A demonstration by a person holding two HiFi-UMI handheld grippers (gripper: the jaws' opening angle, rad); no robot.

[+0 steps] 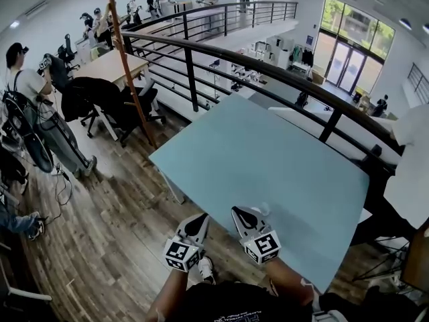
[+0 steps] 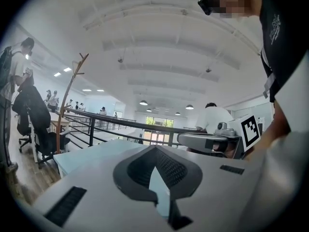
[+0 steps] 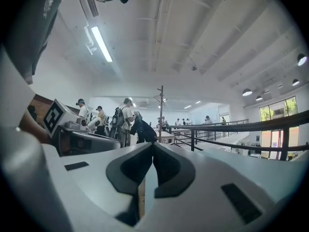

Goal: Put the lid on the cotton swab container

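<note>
Seemingly at the edge of the blue table, left gripper and right gripper sit closed, empty.

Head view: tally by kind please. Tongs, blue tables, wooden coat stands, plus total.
Tongs: 2 (left tongs and right tongs, both shut with nothing between them)
blue table: 1
wooden coat stand: 1
Total: 4
</note>
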